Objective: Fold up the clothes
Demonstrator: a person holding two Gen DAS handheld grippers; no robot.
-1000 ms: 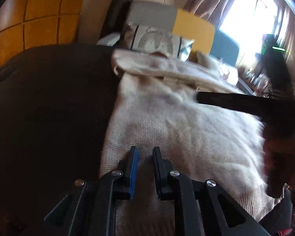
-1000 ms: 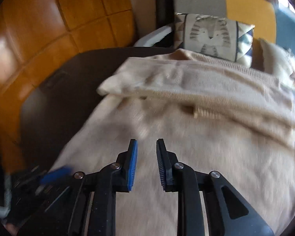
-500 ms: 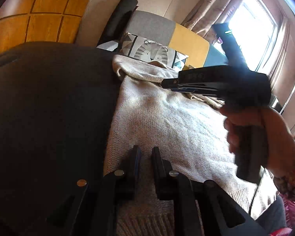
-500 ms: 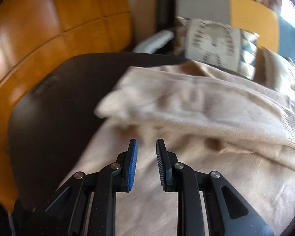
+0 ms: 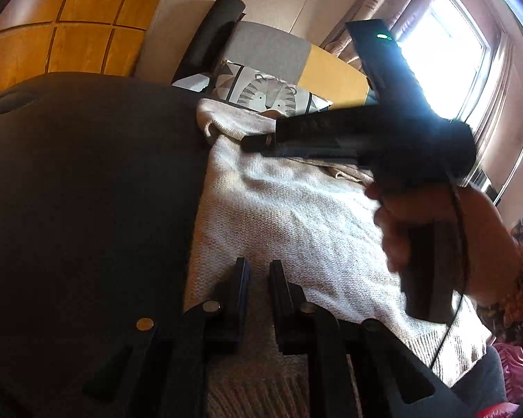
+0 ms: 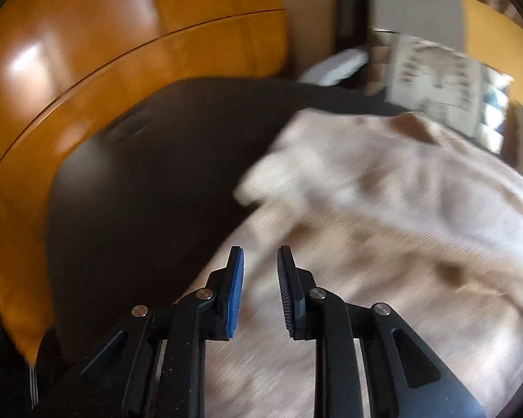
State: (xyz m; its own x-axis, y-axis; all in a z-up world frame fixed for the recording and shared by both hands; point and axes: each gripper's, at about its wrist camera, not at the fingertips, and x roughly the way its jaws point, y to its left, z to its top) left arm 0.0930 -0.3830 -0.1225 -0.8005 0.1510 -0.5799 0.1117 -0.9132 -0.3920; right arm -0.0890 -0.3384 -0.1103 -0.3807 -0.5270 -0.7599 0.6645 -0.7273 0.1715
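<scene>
A cream knit sweater (image 5: 289, 216) lies flat on a dark table (image 5: 87, 191), with a sleeve folded across its far end. My left gripper (image 5: 258, 271) hovers low over the sweater's near left part. Its jaws stand a narrow gap apart, and only cloth shows below the gap. A hand (image 5: 436, 216) holds my right gripper (image 5: 251, 143) level above the sweater, pointing left at the folded sleeve. In the blurred right wrist view, the right gripper (image 6: 259, 257) is open and empty over the sweater's (image 6: 383, 209) left edge, beside bare table (image 6: 139, 174).
Beyond the table's far end stands a grey and yellow chair (image 5: 272, 48) holding a tiger-print cushion (image 5: 265, 95). Orange wooden floor (image 6: 87, 52) lies left of the table. A bright window (image 5: 446, 45) with curtains is at the far right.
The right gripper has swept left across the sweater towards its left edge and the folded sleeve. The left gripper has stayed almost in place.
</scene>
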